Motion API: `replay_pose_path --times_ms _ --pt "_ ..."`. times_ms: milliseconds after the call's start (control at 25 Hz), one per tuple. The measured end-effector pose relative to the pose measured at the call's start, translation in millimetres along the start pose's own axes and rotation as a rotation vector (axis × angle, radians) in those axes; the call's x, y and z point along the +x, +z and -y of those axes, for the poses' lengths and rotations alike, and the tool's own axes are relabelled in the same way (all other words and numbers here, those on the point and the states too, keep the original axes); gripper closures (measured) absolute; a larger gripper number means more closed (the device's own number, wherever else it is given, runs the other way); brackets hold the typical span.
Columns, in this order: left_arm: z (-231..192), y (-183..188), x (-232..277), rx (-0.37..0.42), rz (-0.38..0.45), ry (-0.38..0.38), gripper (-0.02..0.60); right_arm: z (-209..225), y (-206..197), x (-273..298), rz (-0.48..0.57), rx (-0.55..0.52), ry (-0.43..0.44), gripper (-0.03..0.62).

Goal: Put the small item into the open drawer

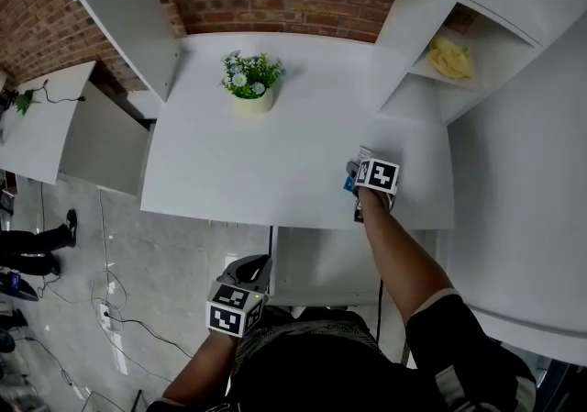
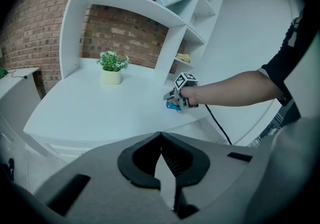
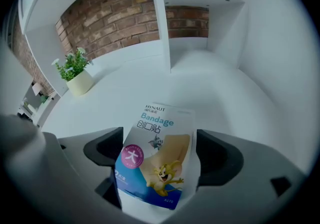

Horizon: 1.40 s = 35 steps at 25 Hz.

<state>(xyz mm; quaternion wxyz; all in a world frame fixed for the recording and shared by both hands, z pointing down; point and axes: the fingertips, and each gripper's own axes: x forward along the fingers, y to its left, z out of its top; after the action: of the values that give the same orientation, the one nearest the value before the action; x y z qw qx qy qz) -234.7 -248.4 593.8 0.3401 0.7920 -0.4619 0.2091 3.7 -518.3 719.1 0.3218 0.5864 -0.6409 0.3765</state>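
Note:
The small item is a flat bandage packet (image 3: pixel 155 163) with a cartoon print, lying on the white desk (image 1: pixel 275 153) near its front right edge. My right gripper (image 3: pixel 159 152) stands open around it, one jaw on each side, and a gap shows beside the right pad (image 3: pixel 215 155). The head view has that gripper (image 1: pixel 358 176) over the packet (image 1: pixel 350 184), and the left gripper view shows both from the side, gripper (image 2: pixel 172 99) above packet (image 2: pixel 173 106). My left gripper (image 1: pixel 254 265) hangs below the desk's front edge, its jaws (image 2: pixel 160 135) shut on nothing. A white panel (image 1: pixel 321 259) lies under the desk edge; I cannot tell if it is the drawer.
A potted plant (image 1: pixel 249 80) stands at the back of the desk by the brick wall. Shelf uprights (image 1: pixel 413 25) rise at the right, with a yellow thing (image 1: pixel 449 57) on one shelf. A cable (image 1: pixel 379 295) hangs under the desk. Someone's feet (image 1: pixel 37 250) show on the floor at left.

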Motion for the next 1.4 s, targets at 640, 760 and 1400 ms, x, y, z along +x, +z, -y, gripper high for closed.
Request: replay_pose_path --times_ms 640,760,1400 --pt "-17 -5 -5 -0.042 0.01 -0.003 0.566 -1 -1 9 -0.032 0.015 -0.029 0.154" --pt "-16 -1 -3 -0.04 0.018 -0.009 0.566 0 2 5 -0.023 0.055 0.027 0.154" --pt "19 13 1 0.005 0.042 -0.033 0.566 11 29 -48 0.082 0.273 0.334 0.154"
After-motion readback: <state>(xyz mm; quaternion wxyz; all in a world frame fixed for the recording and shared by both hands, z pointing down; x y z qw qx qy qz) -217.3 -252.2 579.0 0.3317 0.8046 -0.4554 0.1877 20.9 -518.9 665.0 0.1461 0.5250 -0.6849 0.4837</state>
